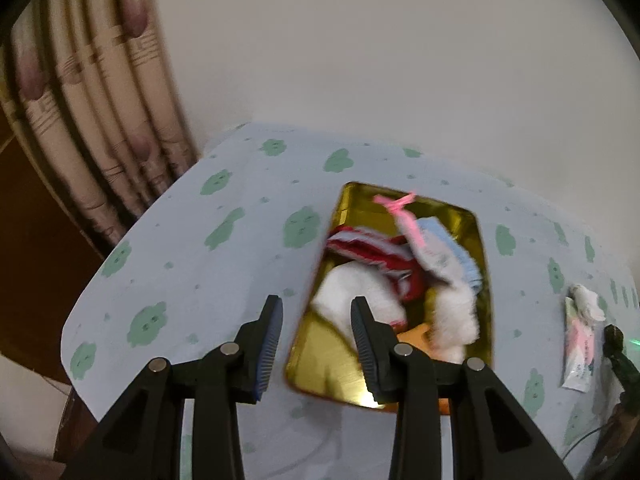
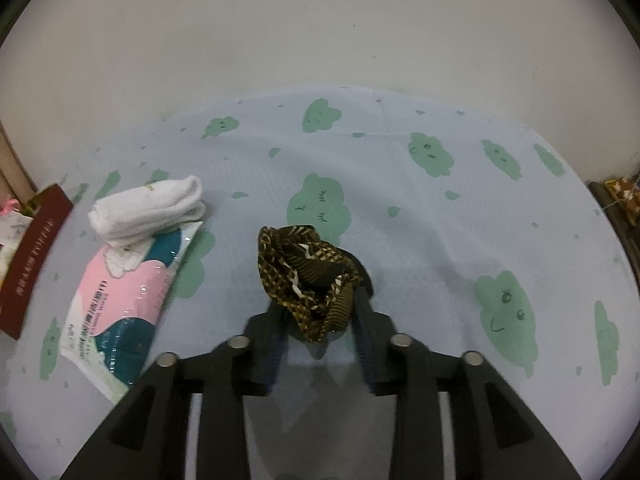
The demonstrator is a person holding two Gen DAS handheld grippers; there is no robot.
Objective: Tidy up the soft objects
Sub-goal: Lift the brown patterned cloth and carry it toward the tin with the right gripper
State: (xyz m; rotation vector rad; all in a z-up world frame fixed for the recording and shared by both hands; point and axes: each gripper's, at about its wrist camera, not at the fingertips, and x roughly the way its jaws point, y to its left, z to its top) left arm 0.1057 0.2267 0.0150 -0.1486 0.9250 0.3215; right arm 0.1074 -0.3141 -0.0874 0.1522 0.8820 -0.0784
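In the left wrist view a gold tin tray [image 1: 332, 368] lies on the cloud-print cloth and holds soft things: a red-and-white striped piece [image 1: 368, 250], white pieces [image 1: 356, 292], a light blue piece [image 1: 448, 248] and a pink ribbon [image 1: 400, 208]. My left gripper [image 1: 316, 320] is open and empty over the tray's near left edge. In the right wrist view my right gripper [image 2: 316, 312] is shut on a bunched brown-and-gold patterned cloth [image 2: 308, 276], held above the table. A folded white sock [image 2: 148, 208] rests on a tissue pack [image 2: 120, 304] to the left.
A dark red box lid [image 2: 28, 264] lies at the far left of the right wrist view. The tissue pack with the white sock also shows at the right in the left wrist view [image 1: 580, 340]. A curtain [image 1: 100, 120] hangs beyond the table's left corner. A wall stands behind.
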